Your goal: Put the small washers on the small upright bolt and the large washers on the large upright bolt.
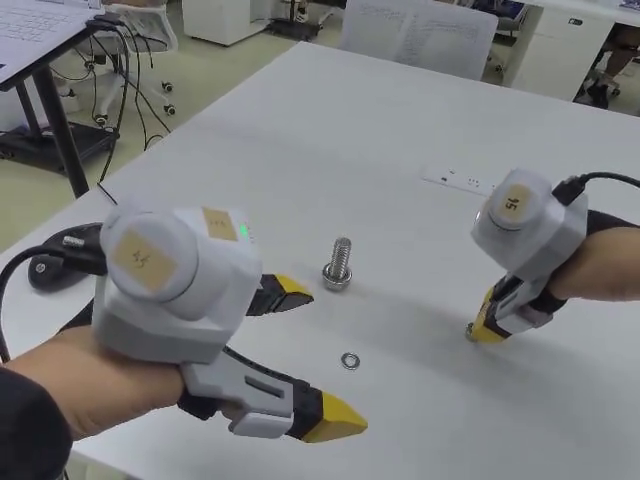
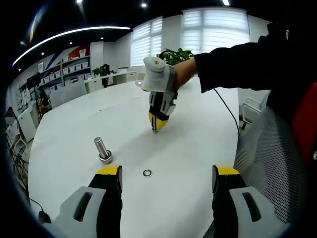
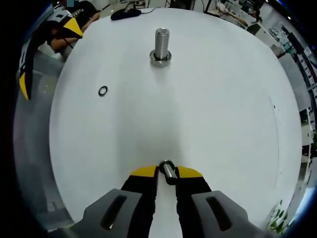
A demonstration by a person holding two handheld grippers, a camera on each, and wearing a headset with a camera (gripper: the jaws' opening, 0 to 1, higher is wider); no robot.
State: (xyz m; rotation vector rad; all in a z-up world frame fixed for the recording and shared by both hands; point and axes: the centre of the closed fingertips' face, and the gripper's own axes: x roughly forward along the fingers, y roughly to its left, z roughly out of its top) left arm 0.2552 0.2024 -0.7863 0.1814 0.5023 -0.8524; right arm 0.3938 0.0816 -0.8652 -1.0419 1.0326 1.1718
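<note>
The large bolt [image 1: 338,264] stands upright mid-table with a washer or two around its foot; it is also in the left gripper view [image 2: 102,148] and the right gripper view [image 3: 161,45]. A small washer [image 1: 350,360] lies flat on the white table [image 1: 400,130], between and just ahead of the open fingers of my left gripper [image 1: 314,356] [image 2: 167,172]. The washer [image 2: 147,172] [image 3: 102,91] is not touched. My right gripper [image 1: 478,331] [image 3: 167,172], to the right of the large bolt, is shut on a small bolt [image 3: 167,171], tips down at the tabletop.
A black device [image 1: 45,268] with a cable lies near the table's left edge. A small printed label [image 1: 455,180] is stuck on the far right part of the table. A white chair [image 1: 420,35] stands at the far edge, a desk [image 1: 40,40] off to the left.
</note>
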